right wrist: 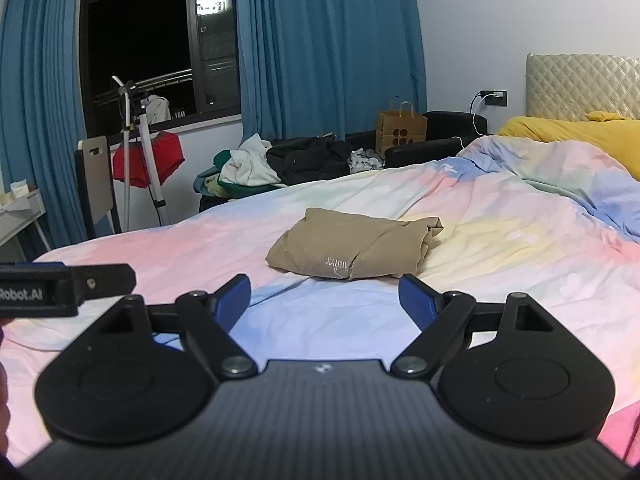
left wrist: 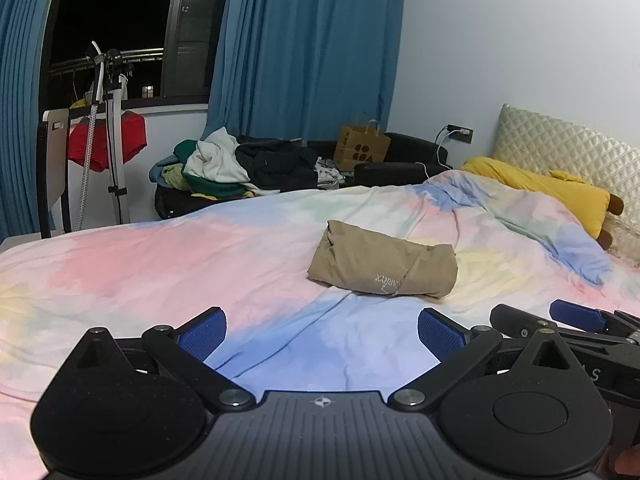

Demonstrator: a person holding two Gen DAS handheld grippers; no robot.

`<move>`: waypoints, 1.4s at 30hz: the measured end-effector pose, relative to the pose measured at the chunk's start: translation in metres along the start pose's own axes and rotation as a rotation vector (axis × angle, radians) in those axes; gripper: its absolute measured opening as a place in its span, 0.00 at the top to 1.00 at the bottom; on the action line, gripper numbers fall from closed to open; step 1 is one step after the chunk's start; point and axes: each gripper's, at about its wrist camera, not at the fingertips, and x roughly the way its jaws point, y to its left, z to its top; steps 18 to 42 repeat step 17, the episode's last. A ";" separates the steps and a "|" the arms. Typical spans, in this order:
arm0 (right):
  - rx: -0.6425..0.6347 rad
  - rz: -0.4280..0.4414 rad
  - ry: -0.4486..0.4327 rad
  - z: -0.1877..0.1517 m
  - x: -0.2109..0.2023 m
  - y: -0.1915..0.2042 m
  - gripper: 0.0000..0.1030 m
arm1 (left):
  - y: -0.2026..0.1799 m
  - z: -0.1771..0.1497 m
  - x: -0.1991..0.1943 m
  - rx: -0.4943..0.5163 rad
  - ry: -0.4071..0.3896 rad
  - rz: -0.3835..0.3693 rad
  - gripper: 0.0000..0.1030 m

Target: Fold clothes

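Both hand-held grippers, the left gripper (left wrist: pixel 322 332) and the right gripper (right wrist: pixel 325 300), hang with jaws spread wide and empty over the pastel duvet (left wrist: pixel 160 264). At twelve o'clock from the right gripper, and nearer one o'clock from the left, the tan garment (right wrist: pixel 352 250) already lies in a compact folded bundle on the bed, touched by neither. That suits a fold just released or a bundle awaiting tidying, so I judge no grasp is settled.

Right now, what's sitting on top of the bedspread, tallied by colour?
Tan: 1, the folded garment
Yellow: 1, the pillow by the headboard
Total: 2
Both grippers, left and right, hang open above the bedspread, holding nothing.
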 end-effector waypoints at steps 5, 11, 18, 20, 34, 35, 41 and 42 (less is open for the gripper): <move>0.010 -0.004 0.000 0.001 0.000 -0.002 0.20 | -0.002 0.001 -0.003 0.016 -0.006 0.014 0.00; 0.016 -0.009 0.004 0.000 0.000 -0.002 0.20 | -0.001 0.001 -0.006 0.017 -0.011 0.024 0.00; 0.007 -0.014 0.008 -0.001 0.001 0.001 0.20 | 0.001 0.002 -0.008 0.009 -0.014 0.019 0.00; 0.007 -0.014 0.008 -0.001 0.001 0.001 0.20 | 0.001 0.002 -0.008 0.009 -0.014 0.019 0.00; 0.007 -0.014 0.008 -0.001 0.001 0.001 0.20 | 0.001 0.002 -0.008 0.009 -0.014 0.019 0.00; 0.007 -0.014 0.008 -0.001 0.001 0.001 0.20 | 0.001 0.002 -0.008 0.009 -0.014 0.019 0.00; 0.007 -0.014 0.008 -0.001 0.001 0.001 0.20 | 0.001 0.002 -0.008 0.009 -0.014 0.019 0.00; 0.007 -0.014 0.008 -0.001 0.001 0.001 0.20 | 0.001 0.002 -0.008 0.009 -0.014 0.019 0.00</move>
